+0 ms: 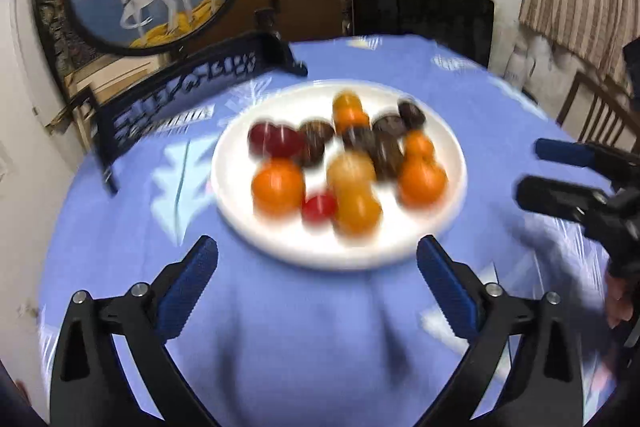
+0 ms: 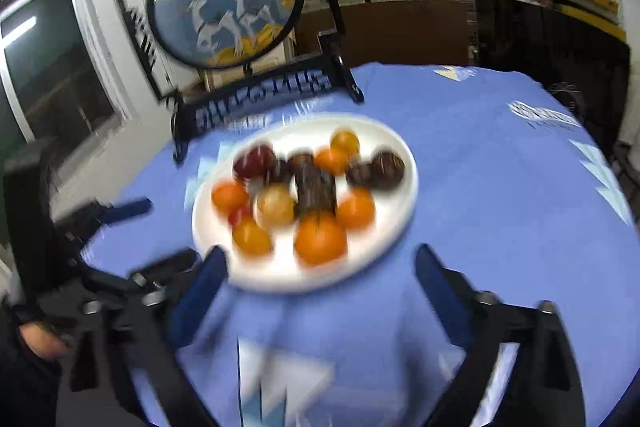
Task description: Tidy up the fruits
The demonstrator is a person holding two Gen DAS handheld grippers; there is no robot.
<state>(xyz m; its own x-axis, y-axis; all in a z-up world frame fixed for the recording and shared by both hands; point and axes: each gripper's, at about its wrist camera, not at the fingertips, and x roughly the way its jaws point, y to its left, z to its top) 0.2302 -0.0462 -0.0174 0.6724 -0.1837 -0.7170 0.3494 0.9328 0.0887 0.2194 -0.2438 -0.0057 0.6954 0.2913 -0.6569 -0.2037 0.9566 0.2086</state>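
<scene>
The white plate (image 1: pixel 240 211) of mixed fruits (image 1: pixel 344 155) sits on the blue tablecloth (image 1: pixel 280 347), and everything is placed from it. On its left, the left gripper (image 1: pixel 317 263) hovers at the near rim, jaws spread wide and empty, the fruit pile straight ahead. On its right, the right gripper (image 2: pixel 320 271) is likewise spread and empty at the near edge. Neither looks clearly nearer. Motion blur smears the fruits, so kinds and long axes cannot be told.

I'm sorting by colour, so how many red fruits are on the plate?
2. A dark red fruit at the plate's far left, and a small bright red one nearer, between two orange fruits. Blur may hide others.
</scene>
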